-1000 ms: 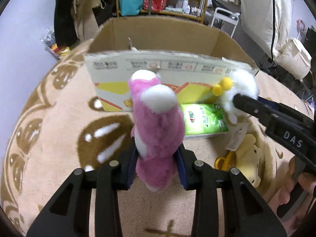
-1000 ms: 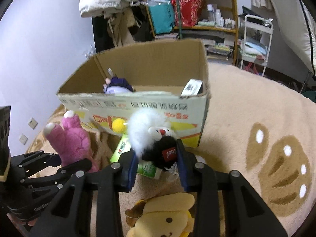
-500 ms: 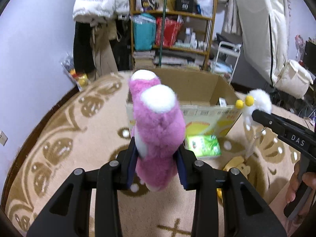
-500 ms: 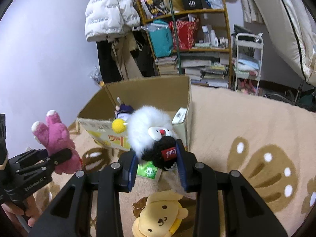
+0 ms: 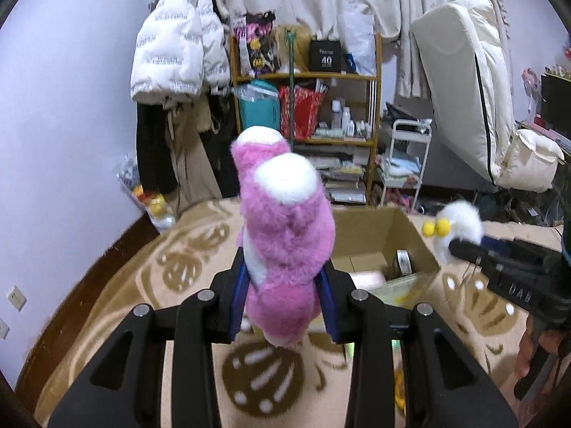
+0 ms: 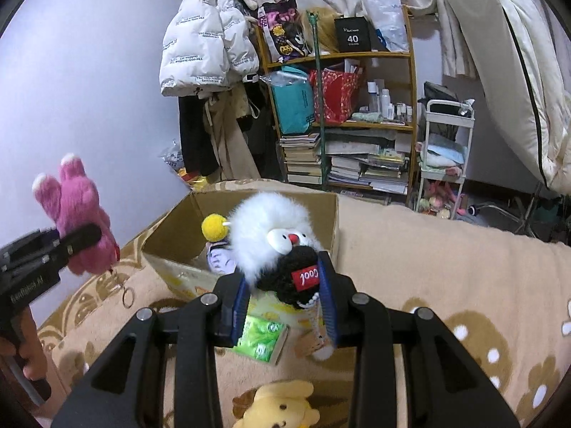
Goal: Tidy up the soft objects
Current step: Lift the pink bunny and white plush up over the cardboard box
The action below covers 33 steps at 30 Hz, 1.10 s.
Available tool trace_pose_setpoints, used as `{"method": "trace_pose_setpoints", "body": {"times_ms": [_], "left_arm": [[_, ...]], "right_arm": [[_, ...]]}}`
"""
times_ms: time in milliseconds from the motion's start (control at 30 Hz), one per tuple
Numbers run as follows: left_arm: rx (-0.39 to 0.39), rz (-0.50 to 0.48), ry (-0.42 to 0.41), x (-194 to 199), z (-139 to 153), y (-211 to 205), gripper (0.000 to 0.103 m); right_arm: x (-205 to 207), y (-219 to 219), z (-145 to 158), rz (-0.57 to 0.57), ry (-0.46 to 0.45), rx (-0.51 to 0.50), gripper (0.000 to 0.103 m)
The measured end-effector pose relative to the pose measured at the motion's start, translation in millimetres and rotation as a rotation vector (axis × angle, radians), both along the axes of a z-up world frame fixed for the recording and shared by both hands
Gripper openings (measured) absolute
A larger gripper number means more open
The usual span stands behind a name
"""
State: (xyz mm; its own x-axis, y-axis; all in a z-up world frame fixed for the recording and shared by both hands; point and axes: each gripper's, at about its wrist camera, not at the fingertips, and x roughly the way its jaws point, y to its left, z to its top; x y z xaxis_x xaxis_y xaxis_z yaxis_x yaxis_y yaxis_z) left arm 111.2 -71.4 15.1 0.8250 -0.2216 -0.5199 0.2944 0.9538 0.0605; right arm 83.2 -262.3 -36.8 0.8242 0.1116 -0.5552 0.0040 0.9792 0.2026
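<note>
From my left wrist view, my left hand-held gripper (image 5: pixel 283 296) sits low in the centre, jaws clamped on a pink plush toy (image 5: pixel 285 246) that stands up between them. Behind it, right of centre, is the open cardboard box (image 5: pixel 389 246) on the beige blanket (image 5: pixel 142 285).

From my right wrist view, my right hand-held gripper (image 6: pixel 285 301) is closed on a white and black fluffy toy (image 6: pixel 282 246), mid-frame, in front of the box. A green packet (image 6: pixel 262 337) and a yellow plush dog (image 6: pixel 278 406) lie below on the blanket.
</note>
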Motion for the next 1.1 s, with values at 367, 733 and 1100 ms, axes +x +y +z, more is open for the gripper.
{"method": "trace_pose_setpoints", "body": {"times_ms": [367, 733, 1100], "left_arm": [[0.011, -0.021, -0.029, 48.4, 5.8, -25.9, 0.034], [0.047, -0.032, 0.063, 67.3, -40.1, -30.5, 0.034], [0.042, -0.022, 0.125, 82.5, -59.6, -26.2, 0.035]], "right_arm": [[49.3, 14.4, 6.4, 0.040, -0.033, -0.009, 0.037], [75.0, 18.1, -19.2, 0.069, 0.028, 0.013, 0.038], [85.5, 15.7, -42.6, 0.039, 0.071, 0.031, 0.039]]}}
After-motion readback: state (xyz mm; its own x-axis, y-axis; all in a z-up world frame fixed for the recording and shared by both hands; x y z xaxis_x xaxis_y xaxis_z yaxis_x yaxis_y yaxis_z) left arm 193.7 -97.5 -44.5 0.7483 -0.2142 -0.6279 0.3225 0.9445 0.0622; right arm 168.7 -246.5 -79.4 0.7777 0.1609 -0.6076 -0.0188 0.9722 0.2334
